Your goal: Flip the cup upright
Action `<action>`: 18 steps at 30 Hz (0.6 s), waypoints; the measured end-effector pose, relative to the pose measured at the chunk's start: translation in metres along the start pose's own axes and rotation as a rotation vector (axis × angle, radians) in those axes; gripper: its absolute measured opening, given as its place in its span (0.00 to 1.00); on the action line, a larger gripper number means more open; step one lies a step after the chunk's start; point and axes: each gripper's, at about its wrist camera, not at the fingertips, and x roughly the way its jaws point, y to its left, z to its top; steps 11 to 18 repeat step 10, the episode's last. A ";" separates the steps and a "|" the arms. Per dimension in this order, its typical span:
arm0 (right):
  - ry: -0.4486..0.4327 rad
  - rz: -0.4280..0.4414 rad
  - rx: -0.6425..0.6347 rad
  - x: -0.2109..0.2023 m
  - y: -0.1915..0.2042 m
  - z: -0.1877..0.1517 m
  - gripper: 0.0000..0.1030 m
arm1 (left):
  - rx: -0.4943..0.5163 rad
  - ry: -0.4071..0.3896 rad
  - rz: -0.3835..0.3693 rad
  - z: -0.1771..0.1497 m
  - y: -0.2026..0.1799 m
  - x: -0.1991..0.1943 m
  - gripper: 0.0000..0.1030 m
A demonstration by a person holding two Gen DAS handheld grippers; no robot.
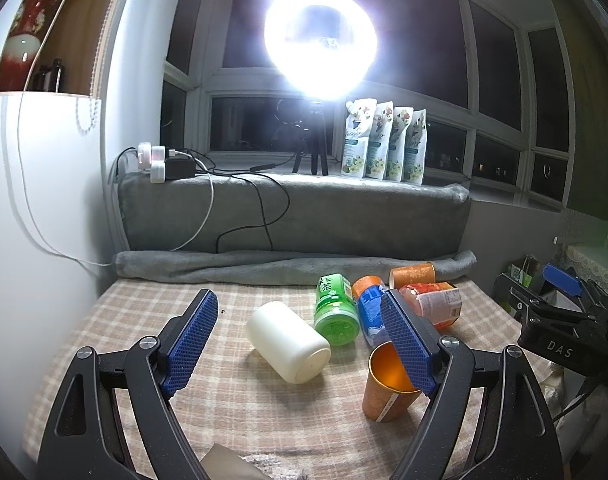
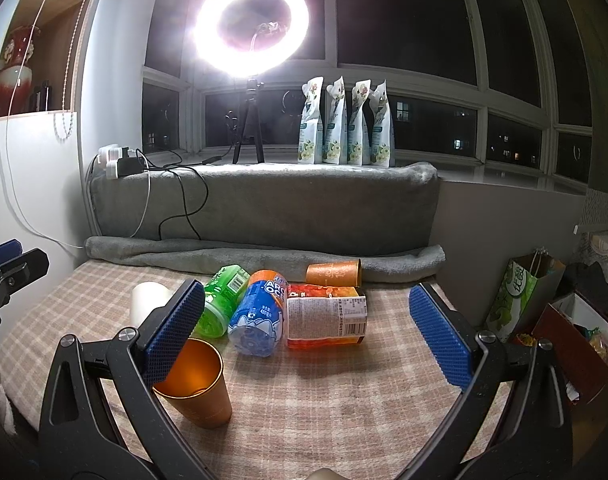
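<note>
An orange cup (image 1: 386, 390) stands upright, mouth up, on the checked cloth (image 1: 240, 412); it also shows in the right wrist view (image 2: 202, 392). A white cup (image 1: 288, 342) lies on its side in the middle, partly hidden in the right wrist view (image 2: 146, 300). A second orange cup (image 2: 334, 273) lies on its side at the back. My left gripper (image 1: 300, 340) is open above the white cup. My right gripper (image 2: 308, 332) is open and empty, its left finger just over the upright cup's rim.
A green bottle (image 2: 220, 300), a blue bottle (image 2: 260, 312) and an orange-labelled bottle (image 2: 326, 316) lie together on the cloth. A rolled grey blanket (image 2: 264, 254) lines the back. A ring light (image 2: 252, 24) glares above. Bags and a box (image 2: 576, 332) stand right of the table.
</note>
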 end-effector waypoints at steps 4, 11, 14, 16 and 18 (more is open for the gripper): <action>0.001 0.001 0.000 0.000 0.000 0.000 1.00 | -0.012 0.004 -0.002 0.001 0.001 0.000 0.81; 0.001 0.000 -0.001 0.000 0.000 0.000 1.00 | -0.016 -0.007 0.014 0.001 0.001 -0.002 0.81; 0.001 0.000 -0.001 0.000 0.000 0.000 1.00 | -0.016 -0.007 0.014 0.001 0.001 -0.002 0.81; 0.001 0.000 -0.001 0.000 0.000 0.000 1.00 | -0.016 -0.007 0.014 0.001 0.001 -0.002 0.81; 0.001 0.000 -0.001 0.000 0.000 0.000 1.00 | -0.016 -0.007 0.014 0.001 0.001 -0.002 0.81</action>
